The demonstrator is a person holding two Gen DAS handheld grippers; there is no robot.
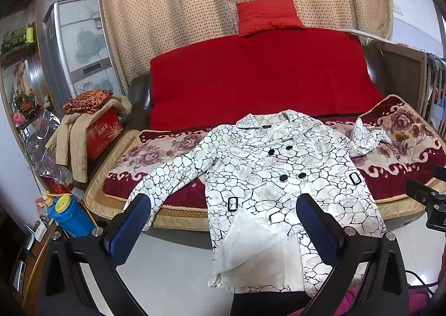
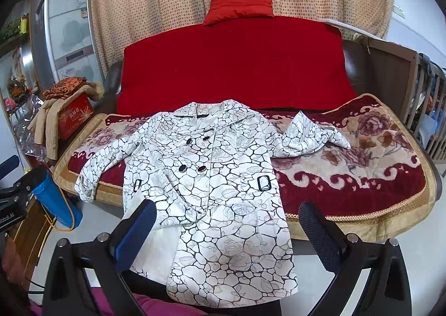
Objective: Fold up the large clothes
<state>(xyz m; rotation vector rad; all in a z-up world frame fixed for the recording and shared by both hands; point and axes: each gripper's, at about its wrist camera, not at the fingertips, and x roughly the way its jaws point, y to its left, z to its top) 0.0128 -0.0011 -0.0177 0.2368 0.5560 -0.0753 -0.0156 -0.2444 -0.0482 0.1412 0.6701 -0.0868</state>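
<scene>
Left wrist view: coat lies collar away, hem toward both wide-open, empty tools.

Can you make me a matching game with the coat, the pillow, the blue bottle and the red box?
Things:
1. coat
2. pillow
3. blue bottle
4. red box

Places:
A. top of the sofa back
B. under a heap of clothes
C. spread on the flowery blanket, hem hanging off
D. far left, yellow lid

Pairs: 1-C, 2-A, 3-D, 4-B
</scene>
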